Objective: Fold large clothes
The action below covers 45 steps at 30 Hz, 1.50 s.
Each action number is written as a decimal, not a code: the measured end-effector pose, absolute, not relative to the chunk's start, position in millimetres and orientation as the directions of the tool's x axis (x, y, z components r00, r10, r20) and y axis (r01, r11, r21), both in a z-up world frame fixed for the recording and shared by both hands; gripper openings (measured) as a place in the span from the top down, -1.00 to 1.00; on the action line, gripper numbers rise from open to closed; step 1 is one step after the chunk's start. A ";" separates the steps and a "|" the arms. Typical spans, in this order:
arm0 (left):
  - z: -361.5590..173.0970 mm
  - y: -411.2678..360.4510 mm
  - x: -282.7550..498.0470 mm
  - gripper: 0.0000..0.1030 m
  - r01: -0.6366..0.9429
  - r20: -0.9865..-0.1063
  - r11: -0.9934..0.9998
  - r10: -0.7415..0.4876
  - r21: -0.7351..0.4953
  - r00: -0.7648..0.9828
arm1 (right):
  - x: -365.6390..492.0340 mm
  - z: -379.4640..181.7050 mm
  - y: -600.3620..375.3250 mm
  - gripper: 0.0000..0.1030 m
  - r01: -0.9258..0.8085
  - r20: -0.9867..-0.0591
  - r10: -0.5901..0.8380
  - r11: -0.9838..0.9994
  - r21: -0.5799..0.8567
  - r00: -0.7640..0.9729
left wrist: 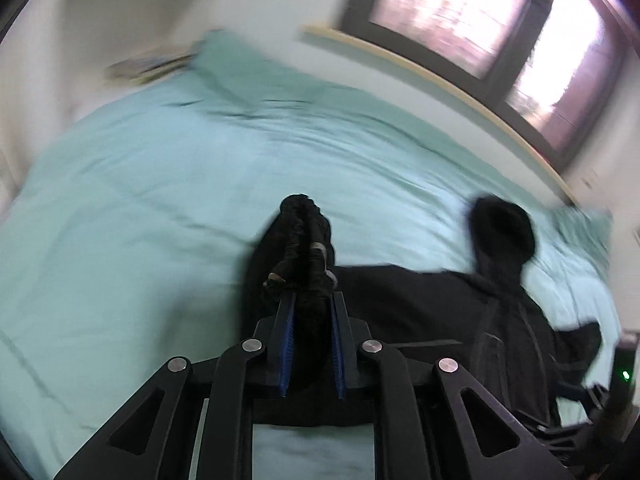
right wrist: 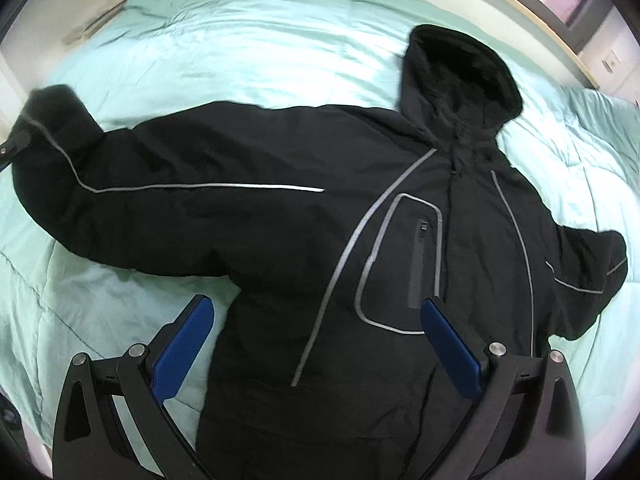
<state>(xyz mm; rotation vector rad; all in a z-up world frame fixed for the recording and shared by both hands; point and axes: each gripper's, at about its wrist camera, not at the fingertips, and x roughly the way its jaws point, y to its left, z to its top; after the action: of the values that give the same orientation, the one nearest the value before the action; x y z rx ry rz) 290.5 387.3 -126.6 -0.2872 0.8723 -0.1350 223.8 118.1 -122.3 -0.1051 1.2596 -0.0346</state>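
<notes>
Right now the black jacket (right wrist: 320, 208) lies face-up, spread across the middle of the bed (right wrist: 248, 52), hood (right wrist: 460, 80) toward the headboard-side edge by the window, both sleeves stretched out toward opposite edges.

Left gripper (left wrist: 310, 304) is pinched tight on the cuff (left wrist: 304, 236) of one sleeve – fabric bunched btwn the blue pads (left wrist: 289, 336), cuff end raised off the bed. Right gripper (right wrist: 320, 316) hangs over the jacket's lower front, jaws wide, nothing in them, not touching cloth as far as I can tell.

Step in hand, prob: fold that sleeve in across the chest.

How to do it well:
- carry the cuff high enough that the sleeve clears the body w/o dragging it sideways
- fold at the shoulder seam, lay the sleeve flat & roughly straight across
- use the right gripper to press down on the front near the chest pocket (right wrist: 404, 264) so the body doesn't shift
- padded cloth springs back, so set down, smooth, then let go.
</notes>
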 end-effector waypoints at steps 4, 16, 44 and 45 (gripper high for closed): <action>-119.2 296.7 288.6 0.73 0.185 -0.733 0.937 -0.346 -0.295 0.585 | 220.4 -114.7 72.3 -1.00 0.060 -0.940 -0.109 0.994 -0.095 0.323; -204.5 68.1 315.5 0.72 0.414 -0.823 0.823 -0.513 -0.390 0.246 | 204.2 -131.6 -74.4 -1.00 0.278 -0.949 -0.179 0.955 -0.104 0.260; -168.9 187.0 300.3 -0.08 0.188 -0.858 0.917 -0.396 -0.351 0.328 | 294.5 -215.0 -12.2 0.36 0.040 -0.903 0.324 0.937 0.348 0.282; -166.3 182.0 300.1 -0.08 0.200 -0.858 0.919 -0.390 -0.340 0.334 | 288.8 -200.8 -19.0 0.36 0.030 -0.900 0.297 0.946 0.323 0.318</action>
<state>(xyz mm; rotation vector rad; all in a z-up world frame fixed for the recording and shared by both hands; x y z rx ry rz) 300.1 182.0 -166.3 -0.1848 1.1692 -0.3879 288.8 -19.0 -200.8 0.3038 1.2395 0.1794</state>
